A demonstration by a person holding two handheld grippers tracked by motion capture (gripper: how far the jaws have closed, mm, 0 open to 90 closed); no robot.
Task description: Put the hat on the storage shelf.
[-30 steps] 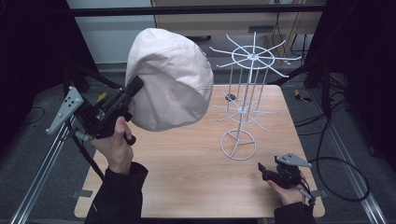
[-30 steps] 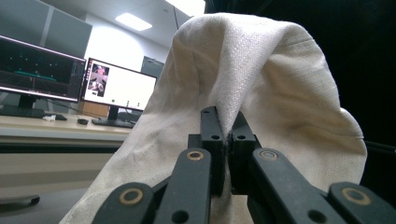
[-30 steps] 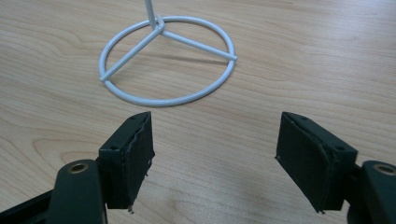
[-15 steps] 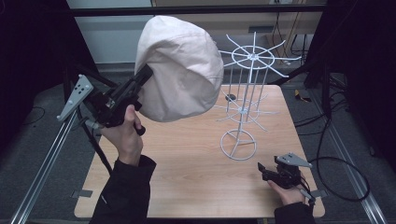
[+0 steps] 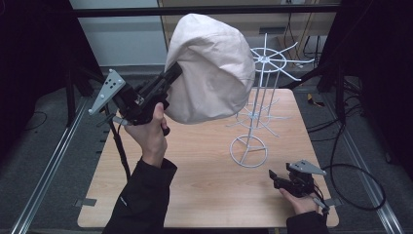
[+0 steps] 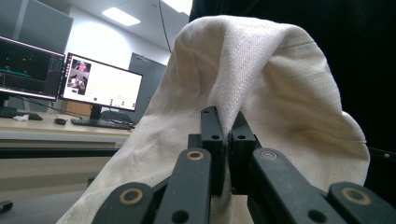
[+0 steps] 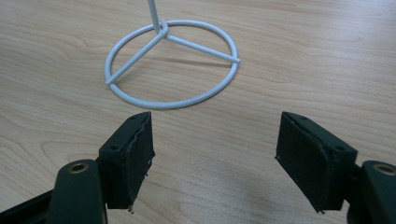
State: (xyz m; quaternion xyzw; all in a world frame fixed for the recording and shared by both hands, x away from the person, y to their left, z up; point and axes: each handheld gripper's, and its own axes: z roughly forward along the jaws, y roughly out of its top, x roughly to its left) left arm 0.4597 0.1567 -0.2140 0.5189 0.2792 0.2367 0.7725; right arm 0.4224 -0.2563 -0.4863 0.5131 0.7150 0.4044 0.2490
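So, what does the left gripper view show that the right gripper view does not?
Left gripper view alone: the beige cloth hat, a fold of it pinched between shut black fingers, with lit computer monitors on a desk behind. Right gripper view alone: the white wire stand's round base ring on the light wooden table, beyond open fingers. Shared: each looks along its own black fingers.

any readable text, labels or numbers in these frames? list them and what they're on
None can be read.
Two monitors in the left gripper view show windows and a small picture, but any text on them is too small and blurred to read.
The beige cloth hat, the white wire stand, the left gripper, the right gripper and the wooden table show no print or markings.
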